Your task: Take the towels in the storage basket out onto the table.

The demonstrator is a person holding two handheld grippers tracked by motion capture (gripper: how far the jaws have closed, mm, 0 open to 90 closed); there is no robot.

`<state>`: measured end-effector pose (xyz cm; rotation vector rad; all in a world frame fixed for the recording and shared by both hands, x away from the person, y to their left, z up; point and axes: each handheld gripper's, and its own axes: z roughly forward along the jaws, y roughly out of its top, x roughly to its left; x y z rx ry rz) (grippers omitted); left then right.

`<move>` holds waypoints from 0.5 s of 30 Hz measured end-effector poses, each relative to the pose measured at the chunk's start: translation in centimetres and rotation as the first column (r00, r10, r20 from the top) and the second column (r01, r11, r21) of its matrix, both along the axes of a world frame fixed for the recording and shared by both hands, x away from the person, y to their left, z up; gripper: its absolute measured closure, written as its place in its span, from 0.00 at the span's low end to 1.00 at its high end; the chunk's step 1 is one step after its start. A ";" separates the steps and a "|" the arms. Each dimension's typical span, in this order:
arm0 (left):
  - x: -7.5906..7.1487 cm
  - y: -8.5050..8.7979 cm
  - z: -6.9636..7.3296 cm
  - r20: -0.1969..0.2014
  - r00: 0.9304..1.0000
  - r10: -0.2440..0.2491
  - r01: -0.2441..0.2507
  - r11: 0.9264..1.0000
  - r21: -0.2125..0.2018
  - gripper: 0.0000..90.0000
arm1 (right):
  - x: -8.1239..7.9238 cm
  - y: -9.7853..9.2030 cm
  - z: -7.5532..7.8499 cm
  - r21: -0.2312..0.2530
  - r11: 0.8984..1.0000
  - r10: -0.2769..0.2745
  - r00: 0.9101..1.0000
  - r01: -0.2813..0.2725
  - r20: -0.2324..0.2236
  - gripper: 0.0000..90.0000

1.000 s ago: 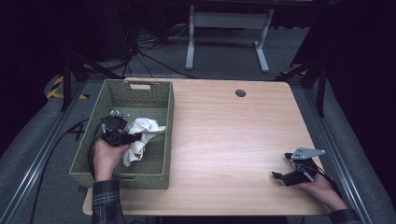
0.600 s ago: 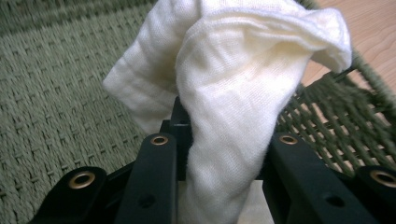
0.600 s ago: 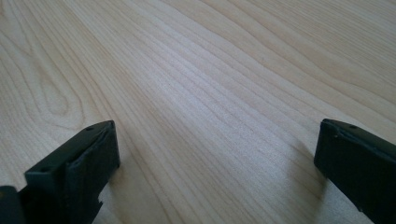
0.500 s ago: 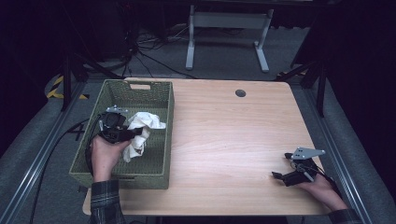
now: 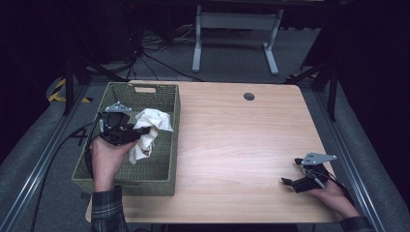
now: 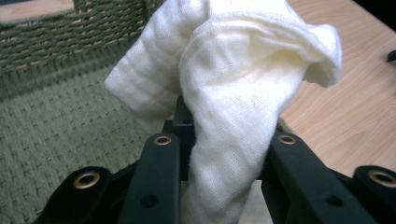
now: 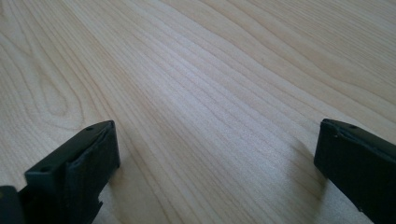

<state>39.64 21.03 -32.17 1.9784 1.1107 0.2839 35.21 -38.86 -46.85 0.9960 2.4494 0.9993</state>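
High view, left of frame: left gripper [image 5: 138,136] is clamping the white cloth [image 5: 151,126], holding it clear above the green basket [image 5: 159,171]; right gripper [image 5: 290,182] is resting released on the table [image 5: 232,135].

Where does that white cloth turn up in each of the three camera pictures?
High view: the white cloth is left of centre, above the green basket, held by the left gripper.
Left gripper view: the cloth is in the centre, pinched between the black jaws.
Right gripper view: bare wooden table, with open jaws.
Shared landmark: the wooden table.
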 end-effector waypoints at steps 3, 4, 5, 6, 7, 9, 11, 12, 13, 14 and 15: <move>-0.1 -0.3 0.4 0.013 1.000 -0.014 0.014 1.000 -0.023 0.82 | 0.0 0.0 0.0 0.000 1.000 0.000 1.000 0.000 0.000 0.00; -0.2 -0.4 0.6 0.014 1.000 -0.023 0.023 0.999 -0.029 0.83 | 0.0 0.0 0.0 0.000 1.000 0.000 1.000 0.000 0.000 0.00; -0.3 -0.6 0.7 0.016 0.999 -0.029 0.030 0.999 -0.036 0.83 | 0.0 0.0 0.0 0.000 1.000 0.000 1.000 0.000 0.000 0.00; -0.4 -0.8 0.9 0.021 0.999 -0.035 0.036 0.998 -0.043 0.83 | 0.0 0.0 0.0 0.000 1.000 0.000 1.000 0.000 0.000 0.00; -0.5 -1.0 1.0 0.025 0.999 -0.046 0.047 0.998 -0.046 0.83 | 0.0 0.0 0.0 0.000 1.000 -0.001 1.000 0.001 -0.001 0.00; -0.6 -1.5 1.3 0.028 0.998 -0.059 0.060 0.997 -0.056 0.83 | 0.0 0.0 0.0 -0.001 1.000 0.000 1.000 0.000 0.001 0.00; -0.5 -2.0 1.4 0.037 0.996 -0.082 0.084 0.994 -0.063 0.83 | 0.0 0.0 0.0 0.000 1.000 -0.001 1.000 0.001 0.000 0.00; -0.5 -2.4 1.5 0.034 0.995 -0.091 0.093 0.993 -0.072 0.83 | 0.0 0.0 0.0 0.000 1.000 -0.001 1.000 0.001 0.001 0.00; -0.5 -2.9 1.5 0.035 0.995 -0.098 0.100 0.992 -0.076 0.83 | 0.0 0.0 0.0 0.000 1.000 -0.001 1.000 0.001 0.000 0.00; -0.4 -3.2 1.5 0.035 0.994 -0.107 0.110 0.991 -0.079 0.83 | 0.0 0.0 0.0 0.000 1.000 -0.001 1.000 0.001 0.000 0.00; -0.4 -3.6 1.5 0.036 0.993 -0.114 0.116 0.990 -0.083 0.83 | 0.0 0.0 0.0 0.000 1.000 -0.001 1.000 0.001 0.000 0.00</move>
